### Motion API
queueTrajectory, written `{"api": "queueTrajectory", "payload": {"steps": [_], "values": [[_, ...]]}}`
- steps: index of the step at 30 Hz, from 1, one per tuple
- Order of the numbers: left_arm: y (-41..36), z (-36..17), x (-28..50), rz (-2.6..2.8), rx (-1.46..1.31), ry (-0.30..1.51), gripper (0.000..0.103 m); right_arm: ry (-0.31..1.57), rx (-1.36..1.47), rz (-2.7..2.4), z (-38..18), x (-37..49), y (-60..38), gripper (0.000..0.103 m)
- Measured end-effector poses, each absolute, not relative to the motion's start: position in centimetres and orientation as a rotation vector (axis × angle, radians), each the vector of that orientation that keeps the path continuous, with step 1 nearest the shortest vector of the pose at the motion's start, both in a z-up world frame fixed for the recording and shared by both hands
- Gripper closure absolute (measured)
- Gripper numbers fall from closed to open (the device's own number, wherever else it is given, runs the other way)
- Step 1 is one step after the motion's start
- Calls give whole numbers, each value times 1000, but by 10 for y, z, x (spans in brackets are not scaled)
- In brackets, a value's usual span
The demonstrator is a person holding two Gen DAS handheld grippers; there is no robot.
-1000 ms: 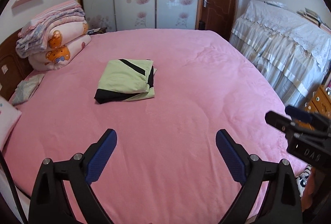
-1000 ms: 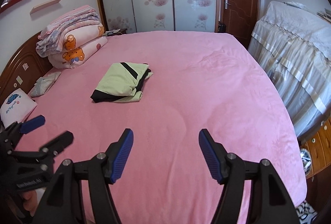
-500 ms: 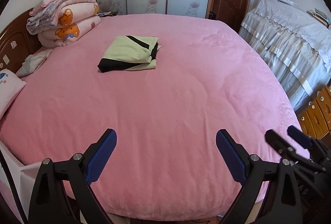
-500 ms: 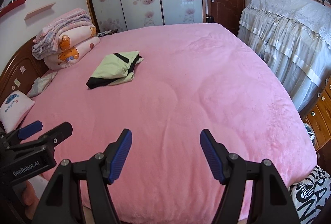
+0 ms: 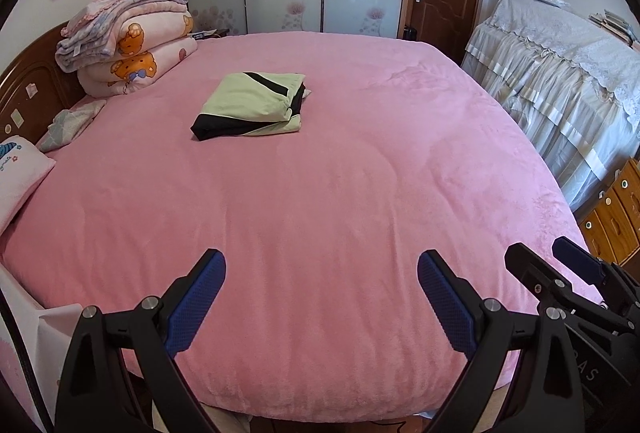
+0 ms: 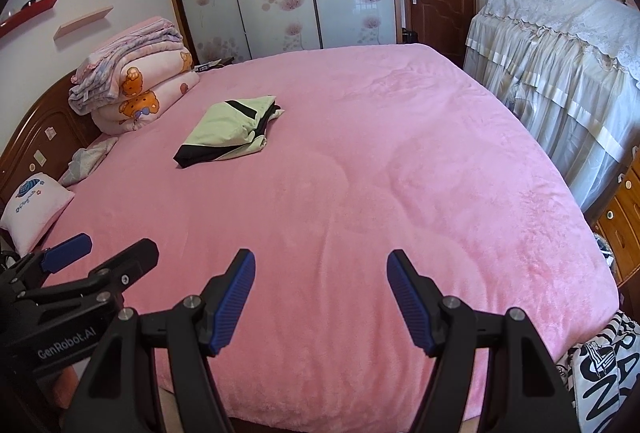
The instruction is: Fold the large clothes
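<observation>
A light green and black garment point(image 5: 250, 106) point(image 6: 227, 132) lies folded into a flat packet on the pink bed point(image 5: 340, 193) point(image 6: 360, 193), towards the far left. My left gripper point(image 5: 321, 273) hangs open over the bed's near edge, nothing between its blue pads. My right gripper point(image 6: 321, 271) is open too and empty, also above the near edge. Each gripper shows in the other's view: the right gripper point(image 5: 560, 273) at the lower right, the left gripper point(image 6: 92, 261) at the lower left. Both are far from the garment.
A stack of folded quilts point(image 5: 128, 41) sits at the headboard point(image 5: 28, 93), with pillows point(image 6: 36, 211) below it. A lace-covered cabinet point(image 6: 560, 57) and wooden drawers point(image 5: 616, 209) stand to the right. A black and white printed cloth point(image 6: 604, 365) lies beside the bed's near right corner.
Both grippers have pulled back from the garment and sunk, so the bed's near edge now shows below them. Their jaws have stayed open. The garment has not moved.
</observation>
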State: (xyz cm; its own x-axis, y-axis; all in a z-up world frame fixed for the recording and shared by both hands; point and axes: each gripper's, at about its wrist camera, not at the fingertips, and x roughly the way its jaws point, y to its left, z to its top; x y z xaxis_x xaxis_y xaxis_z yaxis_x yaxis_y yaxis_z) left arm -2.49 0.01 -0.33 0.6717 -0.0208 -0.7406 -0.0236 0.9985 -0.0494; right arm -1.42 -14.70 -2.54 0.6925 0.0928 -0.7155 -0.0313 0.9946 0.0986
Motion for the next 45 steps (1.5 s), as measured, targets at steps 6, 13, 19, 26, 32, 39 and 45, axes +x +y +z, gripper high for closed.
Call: {"api": "queueTrajectory", "payload": {"steps": [6, 13, 19, 26, 32, 39, 45], "values": [[3, -4, -29, 0, -68, 835, 7, 798, 84, 68, -25, -18, -146, 34], [-1, -6, -34, 2, -52, 830, 7, 797, 90, 48, -30, -23, -146, 34], [-1, -8, -35, -1, -60, 837, 7, 800, 96, 37, -31, -26, -148, 34], [-2, -11, -37, -2, -66, 843, 7, 802, 99, 31, -32, -28, -149, 34], [-4, -15, -37, -1, -63, 856, 7, 806, 95, 23, -35, -29, -148, 34], [-8, -17, -36, -2, -61, 865, 7, 813, 98, 16, -38, -30, -151, 34], [-7, -18, -35, -2, -63, 877, 7, 815, 89, 5, -40, -30, -148, 34]]}}
